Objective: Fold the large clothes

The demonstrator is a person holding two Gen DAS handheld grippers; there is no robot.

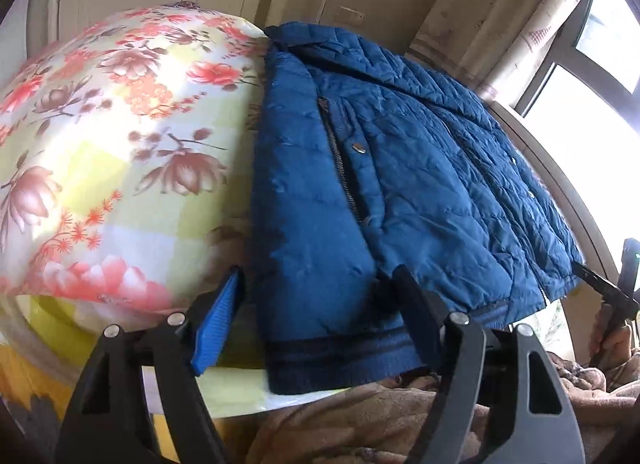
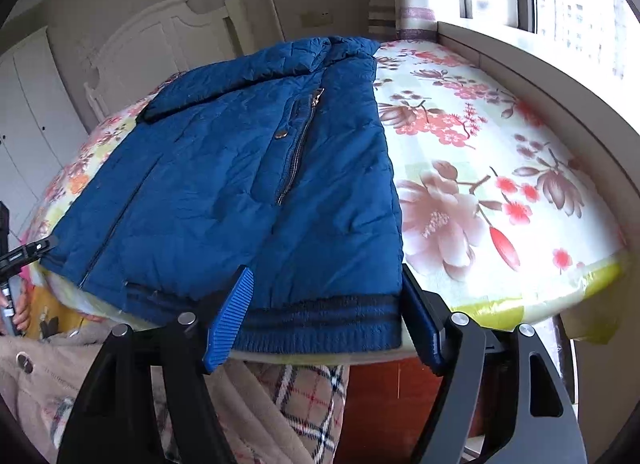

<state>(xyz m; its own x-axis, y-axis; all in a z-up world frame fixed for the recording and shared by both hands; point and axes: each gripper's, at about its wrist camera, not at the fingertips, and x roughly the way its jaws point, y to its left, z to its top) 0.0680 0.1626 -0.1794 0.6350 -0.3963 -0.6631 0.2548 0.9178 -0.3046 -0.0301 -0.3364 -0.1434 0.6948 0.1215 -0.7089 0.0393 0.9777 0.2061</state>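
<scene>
A blue quilted jacket (image 1: 400, 168) lies flat on the floral bed sheet (image 1: 120, 124), collar far, ribbed hem towards me. My left gripper (image 1: 320, 276) stands open around the hem's left corner: its blue pad (image 1: 218, 324) sits just off the jacket's side edge and the other finger (image 1: 416, 312) rests over the hem. In the right wrist view the jacket (image 2: 240, 168) shows its right half. My right gripper (image 2: 326, 276) is open astride the hem's right corner, with one pad (image 2: 230, 320) over the hem (image 2: 320, 324) and the other finger (image 2: 420, 320) beside the jacket's edge.
The bed (image 2: 500, 184) ends right at the grippers. A window sill (image 2: 540, 64) and window run along its far side, and a white headboard (image 2: 160, 36) stands behind. A person's beige robe (image 2: 48, 376) and plaid trousers (image 2: 312, 400) are below the grippers.
</scene>
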